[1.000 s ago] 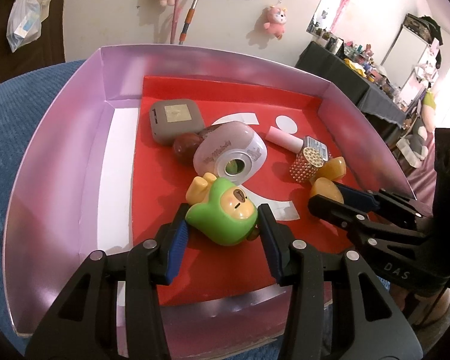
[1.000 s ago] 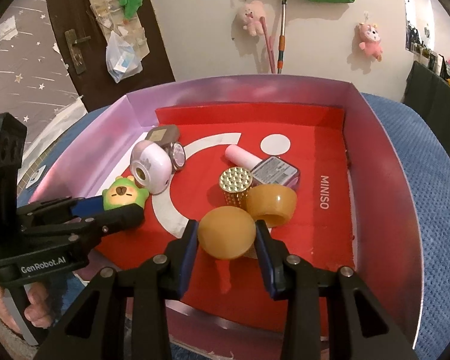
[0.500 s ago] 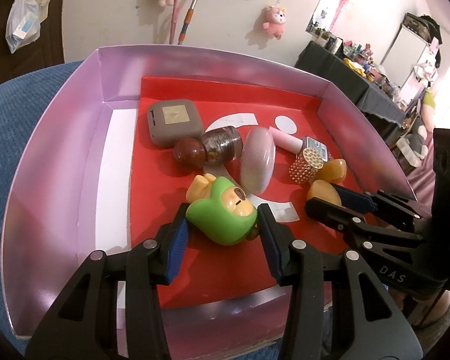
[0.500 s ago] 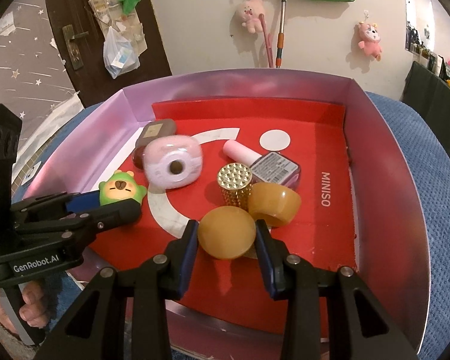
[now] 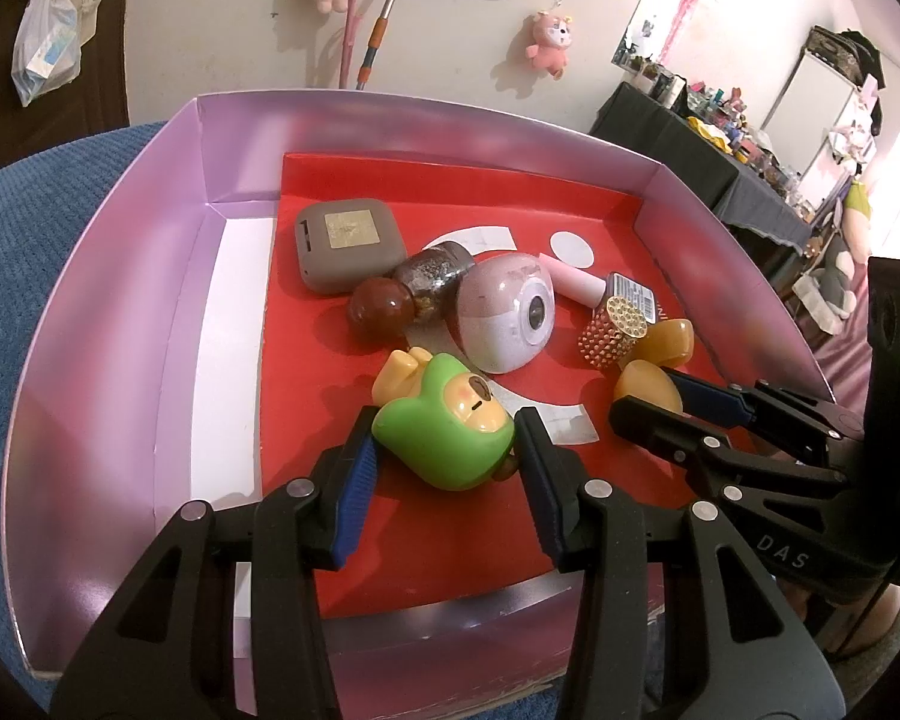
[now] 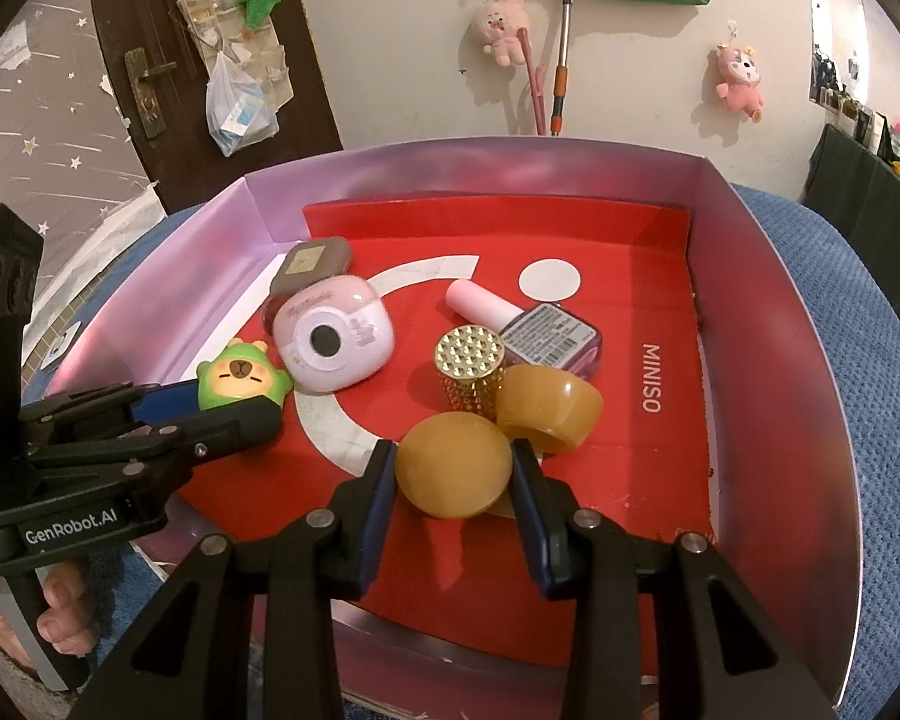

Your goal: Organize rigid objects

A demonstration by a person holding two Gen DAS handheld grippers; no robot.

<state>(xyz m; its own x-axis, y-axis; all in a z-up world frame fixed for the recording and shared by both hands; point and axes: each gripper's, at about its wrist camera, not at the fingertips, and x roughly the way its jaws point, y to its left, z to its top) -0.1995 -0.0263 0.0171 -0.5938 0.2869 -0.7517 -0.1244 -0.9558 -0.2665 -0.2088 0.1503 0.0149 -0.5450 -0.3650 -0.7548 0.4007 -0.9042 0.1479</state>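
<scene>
My left gripper [image 5: 447, 426] is shut on a green bear-faced toy [image 5: 444, 444] low over the red floor of the pink-walled box [image 5: 120, 276]. In the right wrist view that toy [image 6: 240, 375] sits between the left gripper's [image 6: 234, 402] fingers at the left. My right gripper [image 6: 453, 456] is shut on an amber dome [image 6: 453, 462] near the box's front. An amber cup [image 6: 549, 405] lies just behind it, against a gold studded cylinder [image 6: 471, 369]. A pink toy camera [image 5: 504, 321] lies mid-box, its lens facing right.
A grey square case [image 5: 348, 243] and a brown round-capped bottle [image 5: 414, 294] lie toward the back left. A pink-capped glass bottle [image 6: 528, 324] lies behind the gold cylinder. The box sits on blue cloth [image 6: 870, 330]. A hand [image 6: 60, 618] holds the left gripper's handle.
The pink toy camera has rolled over: lens up, then on its edge, now lens facing right, uncovering the brown bottle. Both grippers and their objects have stayed put.
</scene>
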